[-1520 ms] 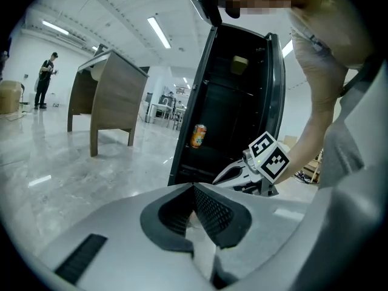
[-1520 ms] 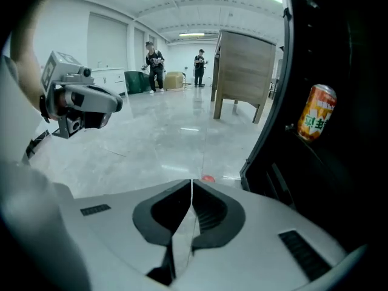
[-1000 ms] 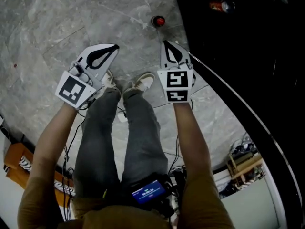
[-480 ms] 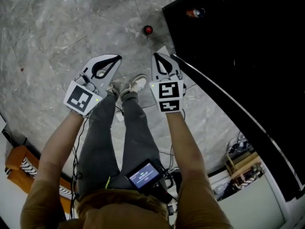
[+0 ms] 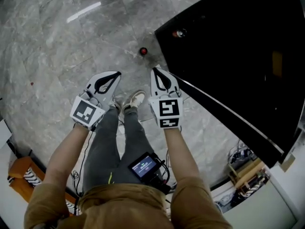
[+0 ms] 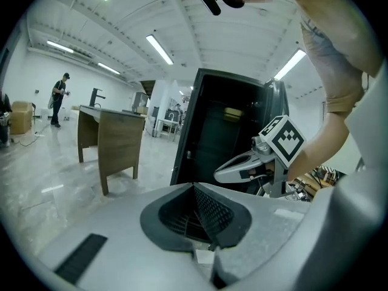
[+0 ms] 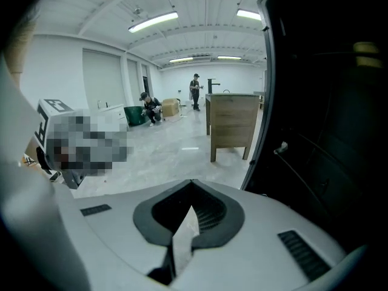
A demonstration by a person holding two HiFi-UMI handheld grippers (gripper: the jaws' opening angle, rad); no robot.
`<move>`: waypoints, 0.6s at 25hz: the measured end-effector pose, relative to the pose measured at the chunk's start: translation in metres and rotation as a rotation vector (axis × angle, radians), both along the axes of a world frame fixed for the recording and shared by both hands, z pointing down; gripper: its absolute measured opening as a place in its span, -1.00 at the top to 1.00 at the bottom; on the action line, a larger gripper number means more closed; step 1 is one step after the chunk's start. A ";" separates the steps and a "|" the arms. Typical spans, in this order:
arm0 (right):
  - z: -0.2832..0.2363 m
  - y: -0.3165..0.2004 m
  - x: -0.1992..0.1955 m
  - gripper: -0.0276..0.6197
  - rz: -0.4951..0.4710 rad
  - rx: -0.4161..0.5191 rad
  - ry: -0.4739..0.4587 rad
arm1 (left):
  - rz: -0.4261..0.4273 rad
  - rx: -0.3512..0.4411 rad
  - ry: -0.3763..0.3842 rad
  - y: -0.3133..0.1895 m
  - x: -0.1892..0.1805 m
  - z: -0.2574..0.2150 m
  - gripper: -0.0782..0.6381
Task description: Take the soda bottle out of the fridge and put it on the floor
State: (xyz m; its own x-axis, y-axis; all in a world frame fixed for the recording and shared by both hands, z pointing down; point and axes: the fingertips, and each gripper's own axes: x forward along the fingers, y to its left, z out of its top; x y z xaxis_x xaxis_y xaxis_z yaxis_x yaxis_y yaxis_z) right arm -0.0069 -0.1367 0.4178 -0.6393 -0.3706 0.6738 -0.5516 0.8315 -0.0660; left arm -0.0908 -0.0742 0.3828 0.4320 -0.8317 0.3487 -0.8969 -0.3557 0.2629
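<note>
Both left tongs (image 5: 112, 77) and right tongs (image 5: 157, 74) are closed, empty; only head view shows red-capped bottle (image 5: 143, 51).

This is a large open lab or test hall, not a home. A polished grey stone floor (image 5: 57, 46) runs far back to bare white walls (image 7: 60, 71) under long ceiling strip lights (image 7: 153, 21). A black fridge (image 5: 238, 56) stands free on the floor near a lone wooden counter (image 7: 231, 123) with a tap (image 7: 210, 85). Far off one person (image 7: 195, 91) stands and another sits near a cardboard box (image 7: 171, 107) and a green bin (image 7: 134, 115). A tangle of cables (image 5: 239, 152) lies beside the fridge.
</note>
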 end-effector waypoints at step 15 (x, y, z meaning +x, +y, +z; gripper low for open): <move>-0.171 0.016 0.005 0.91 0.126 0.125 -0.161 | -0.012 0.203 0.009 0.021 -0.006 -0.178 0.78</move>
State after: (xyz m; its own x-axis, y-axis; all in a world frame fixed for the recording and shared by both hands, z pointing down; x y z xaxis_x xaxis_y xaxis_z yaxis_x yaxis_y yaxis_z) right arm -0.0022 -0.1203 0.2472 -0.6778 -0.5288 0.5108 -0.6425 0.7638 -0.0618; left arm -0.0963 -0.0533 0.2046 0.4243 -0.8896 0.1691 -0.8992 -0.3918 0.1949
